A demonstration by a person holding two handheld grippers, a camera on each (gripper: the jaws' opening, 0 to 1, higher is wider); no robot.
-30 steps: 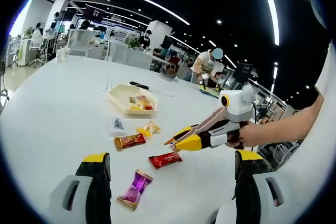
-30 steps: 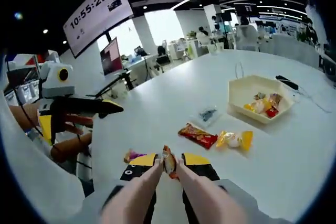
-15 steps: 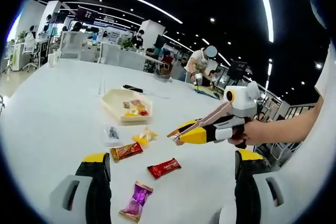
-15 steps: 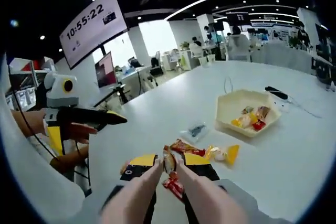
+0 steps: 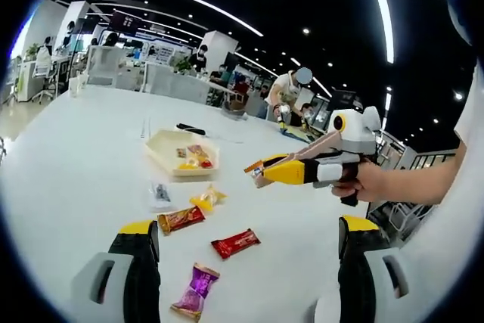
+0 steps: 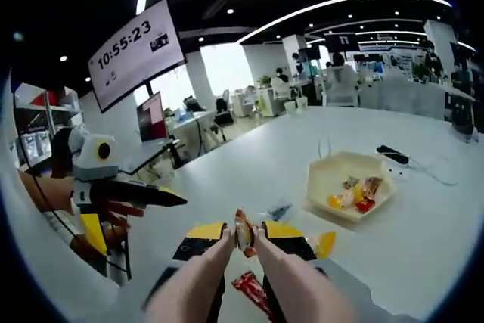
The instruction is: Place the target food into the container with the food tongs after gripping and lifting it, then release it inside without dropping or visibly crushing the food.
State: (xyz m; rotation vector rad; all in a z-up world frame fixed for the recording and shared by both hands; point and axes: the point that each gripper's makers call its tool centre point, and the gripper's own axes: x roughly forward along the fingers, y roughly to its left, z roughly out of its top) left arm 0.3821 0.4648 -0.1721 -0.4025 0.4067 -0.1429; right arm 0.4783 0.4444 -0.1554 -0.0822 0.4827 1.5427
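Observation:
My right gripper (image 6: 243, 232) is shut on beige food tongs (image 6: 215, 262), and the tong tips pinch a small orange-wrapped candy (image 6: 243, 231) held up above the white table. In the left gripper view the right gripper (image 5: 266, 169) hangs in the air to the right of the cream hexagonal tray (image 5: 155, 149), candy (image 5: 255, 172) at its tip. The tray (image 6: 316, 187) holds several wrapped sweets. My left gripper (image 5: 246, 225) is wide open near the table, with a red candy (image 5: 236, 243) and a purple candy (image 5: 195, 289) lying between its jaws. A hand holds the left gripper (image 6: 144, 196) at the left.
Loose on the table lie a red-brown candy (image 5: 180, 219), a yellow candy (image 5: 208, 198) and a clear packet (image 5: 160, 194). A black object with a cable (image 6: 393, 155) lies beyond the tray. Desks and people fill the background.
The right gripper has risen off the table with the candy in the tongs, moving up and nearer the tray. The left gripper stays open in place.

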